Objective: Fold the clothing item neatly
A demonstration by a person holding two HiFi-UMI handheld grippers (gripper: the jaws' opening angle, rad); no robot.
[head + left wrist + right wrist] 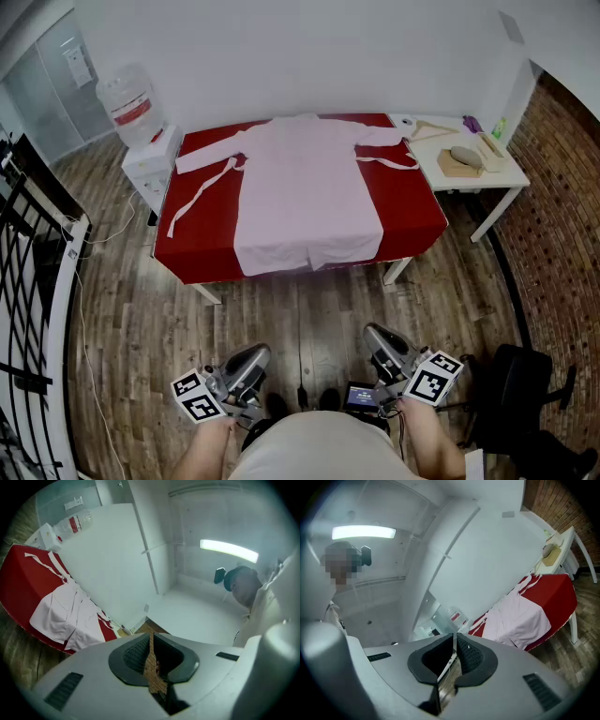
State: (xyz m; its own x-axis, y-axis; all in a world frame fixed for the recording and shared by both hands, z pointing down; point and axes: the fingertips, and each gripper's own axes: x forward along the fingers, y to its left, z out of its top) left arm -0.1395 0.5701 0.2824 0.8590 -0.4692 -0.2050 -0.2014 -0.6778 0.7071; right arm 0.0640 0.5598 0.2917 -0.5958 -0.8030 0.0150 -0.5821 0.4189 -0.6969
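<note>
Head view: the pink robe (305, 187) is seen spread unfolded on the red counter (202, 251), well ahead of the left tongs (255, 354) and right tongs (377, 336), both closed on nothing, so all folding is judged still undone.

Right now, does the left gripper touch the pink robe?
Apart. The head view shows a stretch of wooden floor between the left gripper and the robe on the red table.

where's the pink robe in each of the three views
Head view: robe at upper centre, spread flat.
Left gripper view: at the left, mid-height.
Right gripper view: at the right, mid-height.
Shared landmark: the red table under it.
</note>
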